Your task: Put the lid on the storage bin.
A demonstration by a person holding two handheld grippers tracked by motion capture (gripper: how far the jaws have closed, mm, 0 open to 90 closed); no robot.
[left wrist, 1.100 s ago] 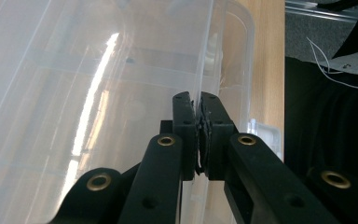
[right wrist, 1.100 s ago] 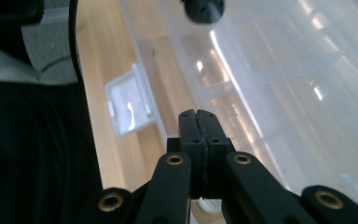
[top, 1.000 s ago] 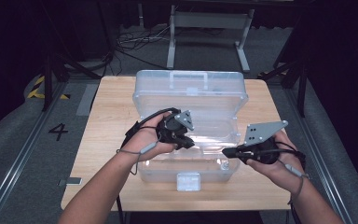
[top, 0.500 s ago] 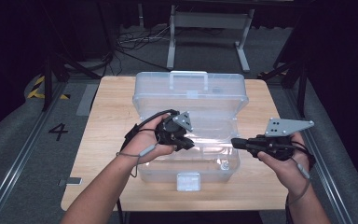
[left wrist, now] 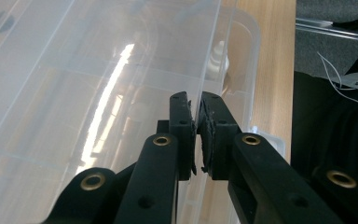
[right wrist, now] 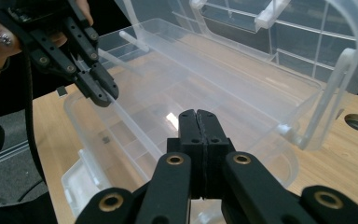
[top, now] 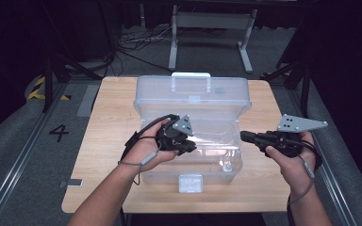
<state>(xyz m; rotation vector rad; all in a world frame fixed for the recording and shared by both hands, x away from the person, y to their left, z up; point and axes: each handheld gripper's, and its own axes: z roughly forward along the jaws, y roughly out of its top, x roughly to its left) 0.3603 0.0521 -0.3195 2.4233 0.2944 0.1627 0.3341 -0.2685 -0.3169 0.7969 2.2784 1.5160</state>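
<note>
Nearest the person, along the front edge of the wooden counter (top: 99, 141), sits a clear plastic organiser box (top: 191, 167) with its white front latch (top: 190, 182) facing the person. The left hand-held gripper (top: 188, 147), carried in the left hand (top: 146, 148), reaches over the box's left part. In the left gripper view its black jaws pinch a thin clear inner tray wall (left wrist: 214, 60) between the pads; they have just been easing apart slightly, yet the plastic edge still sits between them with only a narrow slit showing. The right gripper view shows the same grip from across the box, with the left gripper's tips closed on the edge of the clear tray (right wrist: 135, 126). The right hand-held gripper (top: 245, 136), held in the right hand (top: 290, 157), hangs level at the right end of the box, pointing towards its open inside; its jaws are pressed fully together with nothing between them and touch no part of the box. Farther off, the box's clear lid (top: 193, 96) stands raised behind the base, its white carry handle (top: 191, 75) at the top. Beyond the counter, a grey metal stand (top: 207, 21) rests on the floor.
</note>
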